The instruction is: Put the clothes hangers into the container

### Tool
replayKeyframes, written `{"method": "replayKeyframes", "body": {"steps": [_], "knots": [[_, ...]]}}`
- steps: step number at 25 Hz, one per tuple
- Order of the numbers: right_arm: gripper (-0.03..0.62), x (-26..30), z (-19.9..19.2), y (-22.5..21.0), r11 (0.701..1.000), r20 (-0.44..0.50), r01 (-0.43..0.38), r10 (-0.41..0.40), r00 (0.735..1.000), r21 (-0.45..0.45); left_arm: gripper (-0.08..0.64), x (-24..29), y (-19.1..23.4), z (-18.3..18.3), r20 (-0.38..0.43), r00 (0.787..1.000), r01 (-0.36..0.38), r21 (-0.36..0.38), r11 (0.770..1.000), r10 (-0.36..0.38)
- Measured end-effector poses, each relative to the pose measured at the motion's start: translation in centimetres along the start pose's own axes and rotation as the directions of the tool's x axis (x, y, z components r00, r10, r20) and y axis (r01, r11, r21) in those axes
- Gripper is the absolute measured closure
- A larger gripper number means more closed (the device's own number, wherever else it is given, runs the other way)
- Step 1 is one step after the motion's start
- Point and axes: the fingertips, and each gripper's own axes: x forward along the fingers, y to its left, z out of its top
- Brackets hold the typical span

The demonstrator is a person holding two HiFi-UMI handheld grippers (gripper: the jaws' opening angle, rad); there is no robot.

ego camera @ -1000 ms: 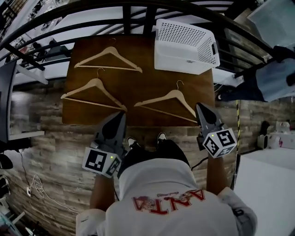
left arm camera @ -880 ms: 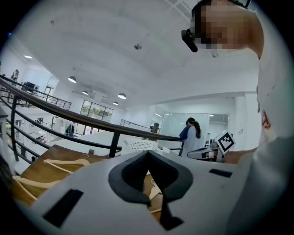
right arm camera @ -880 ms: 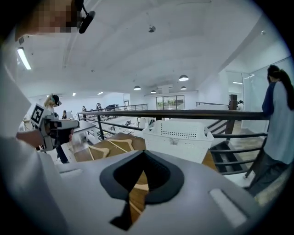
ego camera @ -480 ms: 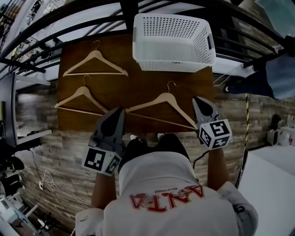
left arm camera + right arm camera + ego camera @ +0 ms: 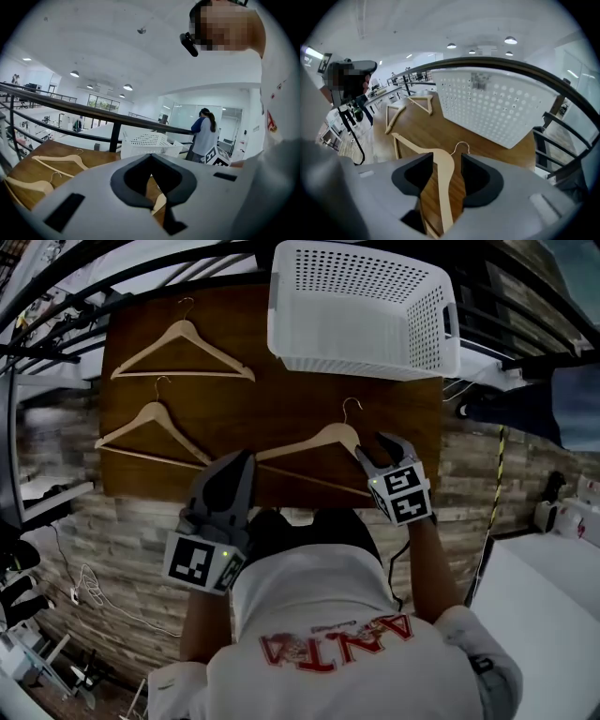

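A brown table (image 5: 281, 409) stands against a black railing (image 5: 187, 273) in a bright hall. At its left lie the far hanger (image 5: 183, 351) and the mid hanger (image 5: 150, 432), both untouched. The left gripper (image 5: 246, 457) hangs over the near edge with its jaws together on nothing. The near hanger (image 5: 323, 451) lies flat right of centre. The right gripper (image 5: 382, 446) straddles its right arm just below the hook, jaws apart and pads not yet pressing. The white basket (image 5: 356, 362) sits at the back right.

The arm is smooth and slanted, so closing pads could slide along it. The hanger might then swing in the grip and catch the basket's rim. Jaw tips pressing on the table could also nudge it toward the near edge.

A second ago the right gripper was beside the hanger's right tip, shut. It has since dropped onto the shoulder, and its jaws have just been opening, with the hanger between them. The left gripper has edged in over the table.
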Motion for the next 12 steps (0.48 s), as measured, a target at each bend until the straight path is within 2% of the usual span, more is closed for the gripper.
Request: {"method": "replayKeyframes", "body": {"steps": [5,12], "knots": [[0.364,4.8,-1.6,1.4,0.998,-0.147,-0.036,0.028,0.989,-0.05,0.551,0.1,2.6,-2.2,-0.051,0.999,0.008,-0.034,0.999,-0.01],[0.359,9.1,-4.6,1.7,0.99,-0.308,-0.07,0.029,0.951,-0.123,0.551,0.0,5.2,-3.8,-0.083,0.997,-0.003,-0.049,0.999,-0.002]]}}
